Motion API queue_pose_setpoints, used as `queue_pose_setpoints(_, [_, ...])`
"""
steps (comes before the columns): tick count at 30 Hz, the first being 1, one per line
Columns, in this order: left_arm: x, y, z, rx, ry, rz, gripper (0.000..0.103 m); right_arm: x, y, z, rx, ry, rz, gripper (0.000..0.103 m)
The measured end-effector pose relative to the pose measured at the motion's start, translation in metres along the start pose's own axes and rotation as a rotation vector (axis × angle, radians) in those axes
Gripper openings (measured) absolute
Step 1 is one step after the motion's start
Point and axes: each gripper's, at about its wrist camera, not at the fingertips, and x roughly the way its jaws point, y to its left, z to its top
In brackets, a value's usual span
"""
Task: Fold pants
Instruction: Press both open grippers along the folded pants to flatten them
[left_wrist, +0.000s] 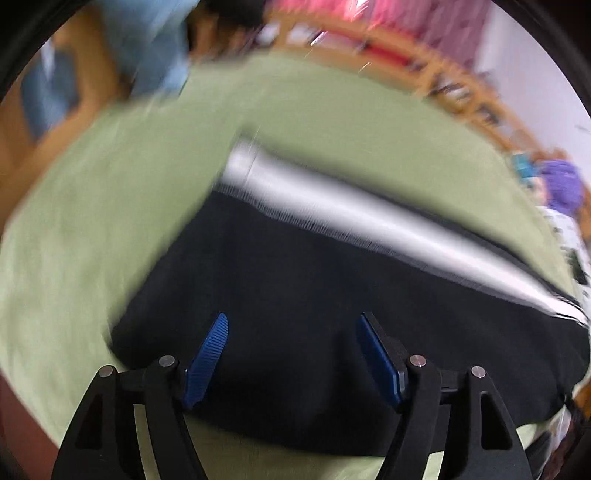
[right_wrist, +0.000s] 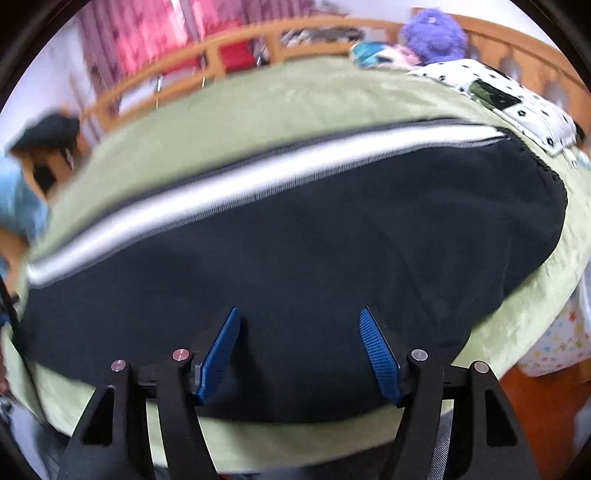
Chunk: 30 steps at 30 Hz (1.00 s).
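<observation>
Left wrist view, L to R: blurred blue cloth (left_wrist: 155, 48) at 11 o'clock, off the bed edge. Green bedsheet (left_wrist: 92, 229) fills most of the frame. Black pants (left_wrist: 314, 295) lie flat on it from centre toward 4 o'clock, w/ a white side stripe (left_wrist: 351, 218) running diagonally from 12 down to 3 o'clock along the far edge. Left gripper (left_wrist: 291, 321) at 6 o'clock, fingers spread wide apart, nothing between them; blue pads (left_wrist: 208, 354) sit over the near black fabric, can't tell if touching. Wooden bed rail (left_wrist: 461, 96) at 1–2 o'clock, purple plush toy (left_wrist: 563, 184) at 3 o'clock. Whole frame motion-blurred.

Right wrist view, L to R: dark shape at 9–10 o'clock beside the bed, too blurred to ID. Bedsheet (right_wrist: 277, 110) again under the pants (right_wrist: 295, 251), which span nearly the full width; stripe (right_wrist: 240, 181) runs from 9 up to 2 o'clock on the far side. Right gripper (right_wrist: 299, 314) at 6 o'clock, fingers also well apart & empty, pads (right_wrist: 380, 354) above the near hem area of the pants. Wooden rail (right_wrist: 221, 48) at 11–12 o'clock w/ pink-red curtain (right_wrist: 155, 29) behind. Purple plush (right_wrist: 434, 35) at 1 o'clock, white black-dotted pillow (right_wrist: 517, 92) at 2 o'clock just beside the pants' far right end
</observation>
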Motion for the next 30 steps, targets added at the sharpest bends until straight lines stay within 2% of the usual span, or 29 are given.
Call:
queue_pose_setpoints(1, [0.006,0.002,-0.004,-0.026,0.030,0.006,0.069,0.003,0.002,-0.003,-0.025,0.012,-0.015,0.067])
queue_pose_setpoints(3, [-0.004,-0.004,-0.009,-0.009,-0.006,0.041,0.070,-0.002,0.003,-0.007,-0.069,0.001,-0.023,0.067])
queue_pose_setpoints(4, [-0.010,-0.009,-0.010,-0.005,0.000,0.054,0.070,-0.008,0.001,-0.005,-0.082,-0.006,-0.008,0.067])
queue_pose_setpoints(7, [-0.034,-0.030,-0.015,0.011,-0.019,-0.004,0.070,-0.030,-0.021,-0.001,-0.042,-0.077,0.041,0.067])
queue_pose_setpoints(10, [-0.047,-0.064,-0.023,0.059,-0.057,-0.030,0.070,-0.045,-0.047,0.002,0.008,-0.154,0.029,0.067])
queue_pose_setpoints(12, [-0.051,-0.098,-0.032,0.105,-0.053,-0.083,0.070,-0.046,-0.061,0.009,0.009,-0.191,-0.001,0.067])
queue_pose_setpoints(17, [-0.047,-0.183,-0.047,0.231,-0.046,-0.209,0.070,-0.049,-0.112,0.042,-0.044,-0.299,-0.169,0.067])
queue_pose_setpoints(19, [-0.037,-0.213,-0.052,0.283,-0.045,-0.225,0.070,-0.047,-0.141,0.053,-0.013,-0.321,-0.206,0.067])
queue_pose_setpoints(21, [-0.026,-0.231,-0.054,0.311,-0.029,-0.220,0.070,-0.031,-0.167,0.060,-0.019,-0.265,-0.146,0.067])
queue_pose_setpoints(23, [-0.010,-0.241,-0.058,0.320,0.000,-0.191,0.070,-0.003,-0.187,0.063,-0.045,-0.173,-0.166,0.064])
queue_pose_setpoints(25, [0.007,-0.238,-0.065,0.312,0.043,-0.121,0.070,0.026,-0.203,0.056,-0.077,-0.094,-0.171,0.060])
queue_pose_setpoints(28, [0.003,-0.232,-0.076,0.333,0.012,-0.118,0.070,0.032,-0.212,0.046,-0.060,-0.124,-0.152,0.060])
queue_pose_setpoints(30, [-0.003,-0.224,-0.075,0.330,0.025,-0.097,0.070,0.035,-0.211,0.052,-0.034,-0.117,-0.172,0.060])
